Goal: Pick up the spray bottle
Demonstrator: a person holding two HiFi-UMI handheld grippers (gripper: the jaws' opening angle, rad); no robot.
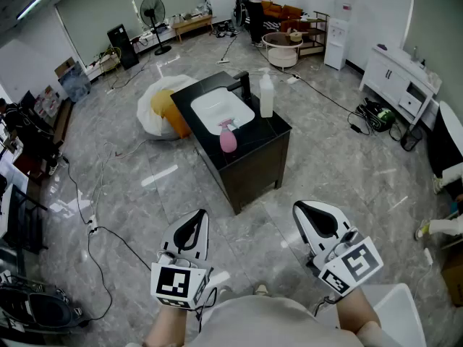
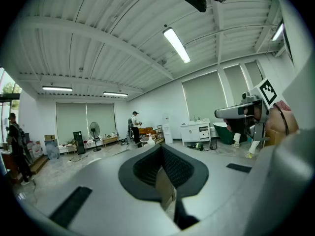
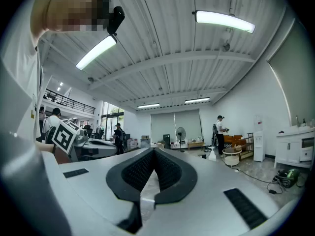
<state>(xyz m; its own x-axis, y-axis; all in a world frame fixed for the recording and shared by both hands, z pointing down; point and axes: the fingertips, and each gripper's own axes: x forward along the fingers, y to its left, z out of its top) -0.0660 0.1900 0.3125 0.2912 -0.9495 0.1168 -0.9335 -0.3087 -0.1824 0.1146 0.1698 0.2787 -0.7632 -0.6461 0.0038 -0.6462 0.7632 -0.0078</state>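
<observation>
A pink spray bottle [image 1: 228,137] stands on the front part of a black cabinet top [image 1: 269,130], beside a white sink basin [image 1: 217,110]. A taller white bottle [image 1: 266,95] stands behind it near the black tap. Both grippers hang low in the head view, well short of the cabinet and over the floor. My left gripper [image 1: 197,217] [image 2: 160,149] is shut with nothing in it. My right gripper [image 1: 311,210] [image 3: 153,154] is also shut and empty. Each gripper view looks level across the room, and the other gripper shows at its side.
A white bag with a yellow thing [image 1: 163,107] lies left of the cabinet. Cables [image 1: 108,230] run over the grey floor at the left. A person [image 1: 255,6], a round table [image 1: 281,49], a fan [image 1: 153,13] and a white cupboard [image 1: 398,78] are farther back.
</observation>
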